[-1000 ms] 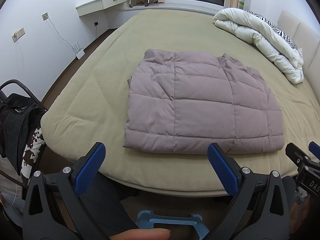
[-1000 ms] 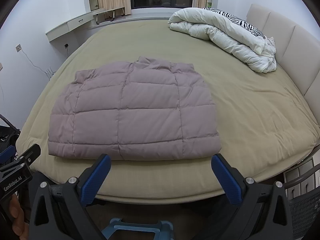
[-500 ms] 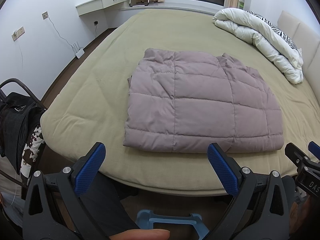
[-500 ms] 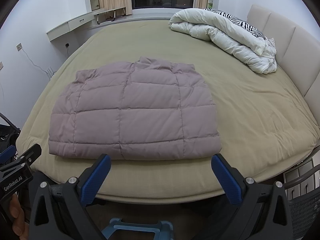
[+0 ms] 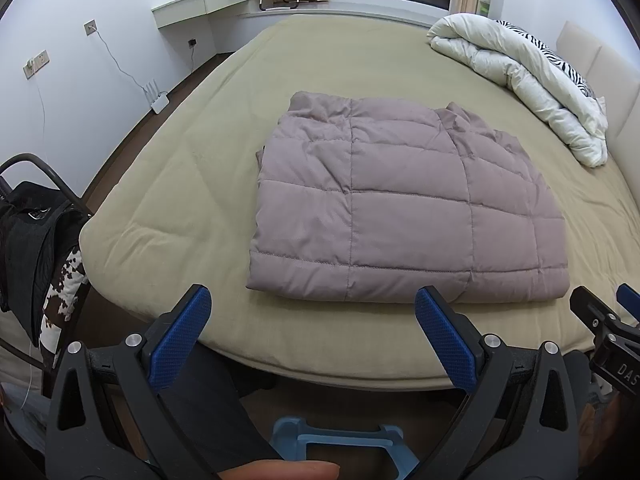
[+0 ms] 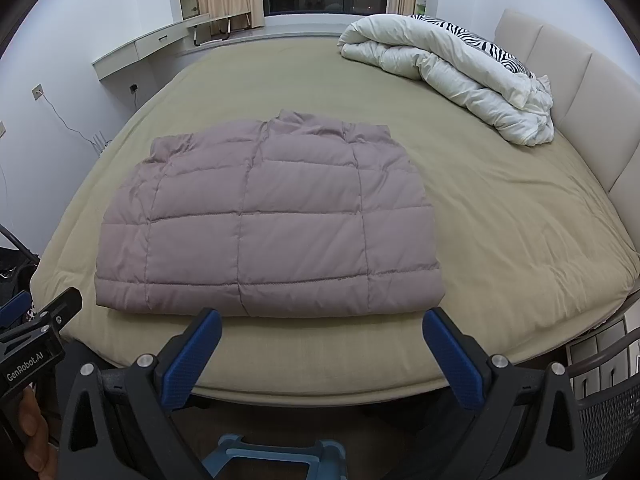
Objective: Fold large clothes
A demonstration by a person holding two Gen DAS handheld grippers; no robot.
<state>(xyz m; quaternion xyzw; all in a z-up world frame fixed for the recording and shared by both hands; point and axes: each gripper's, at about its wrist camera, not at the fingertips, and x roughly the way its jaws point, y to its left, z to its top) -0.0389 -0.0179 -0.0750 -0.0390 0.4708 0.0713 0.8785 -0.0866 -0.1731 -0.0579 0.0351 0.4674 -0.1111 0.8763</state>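
A mauve quilted down jacket (image 5: 404,208) lies folded into a flat rectangle on the olive-green bed (image 5: 192,168). It also shows in the right wrist view (image 6: 264,224), with its collar toward the far side. My left gripper (image 5: 312,340) is open and empty, held back over the bed's near edge, short of the jacket's hem. My right gripper (image 6: 320,352) is open and empty too, at the near edge just in front of the hem. Neither touches the jacket.
A white duvet with a zebra-striped pillow (image 6: 448,68) is piled at the far right by the padded headboard (image 6: 568,80). A chair with dark clothes (image 5: 36,248) stands left of the bed. A mesh basket (image 6: 608,416) is at lower right. A wall desk (image 5: 200,4) is far left.
Both grippers stay open and almost still. The jacket has not moved.
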